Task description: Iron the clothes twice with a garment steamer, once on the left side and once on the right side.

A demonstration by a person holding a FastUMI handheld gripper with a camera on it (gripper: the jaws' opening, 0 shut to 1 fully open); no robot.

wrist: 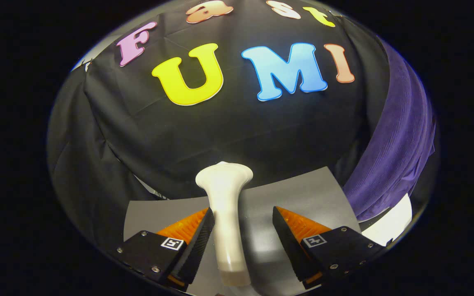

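While the gripper (pixel 243 226) sits low over the grey table (pixel 303 193), its 2 fingers are spread apart with a wide gap, not clamped on anything. The garment steamer (pixel 225 213), white, lies lengthwise in that gap, handle end nearest the camera, wide flat head (pixel 224 176) pointing away toward the booth wall. Steamer body runs right alongside the left finger (pixel 198 242), looks touching or nearly touching its inner pad, can't tell for sure. Right finger (pixel 288 238) is well apart from the steamer, bare table showing between them. So only 1 side may be in contact, no grip.

Steamer head reaches past the fingertips, ending near the far edge of the table where the black cloth wall (pixel 220 131) starts. Steamer seems to rest on the table surface, slightly tilted toward the left finger.

Purple clothes (pixel 397 139) hang off to the right, beyond the right finger, draped in vertical folds against the wall. Lower end of the garment comes down to the table's right corner, next to a white patch (pixel 389 226) below it. Clothes and steamer are well apart, no contact.
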